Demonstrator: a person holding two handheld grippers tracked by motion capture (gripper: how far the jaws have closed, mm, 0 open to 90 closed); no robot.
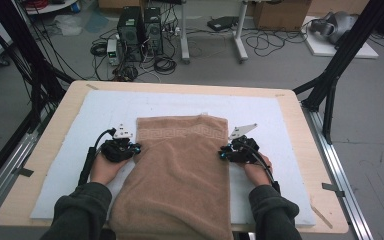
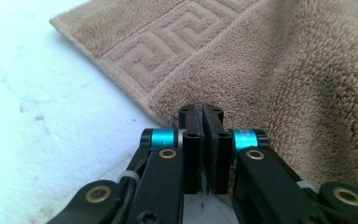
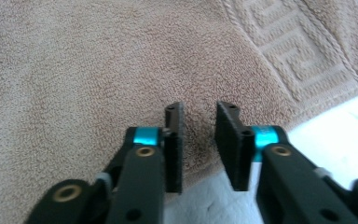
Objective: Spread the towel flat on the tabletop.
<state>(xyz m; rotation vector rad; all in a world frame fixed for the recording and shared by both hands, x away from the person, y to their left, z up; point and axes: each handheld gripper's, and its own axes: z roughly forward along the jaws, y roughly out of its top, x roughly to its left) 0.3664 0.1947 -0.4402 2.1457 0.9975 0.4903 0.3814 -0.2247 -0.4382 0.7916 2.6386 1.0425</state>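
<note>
A folded tan towel with a key-pattern band lies on the white mat, its near end hanging over the table's front edge. My left gripper rests at the towel's left edge. In the left gripper view the jaws stand shut together against the towel's edge, and I see no cloth between them. My right gripper sits at the towel's right edge. In the right gripper view it is open, with the towel's edge lying in the gap and the pads clear of it.
The mat covers most of a wooden table. Black frame poles stand at both far corners. Computer towers and cables sit on the floor beyond the table. A person's forearms in dark sleeves come in from the bottom.
</note>
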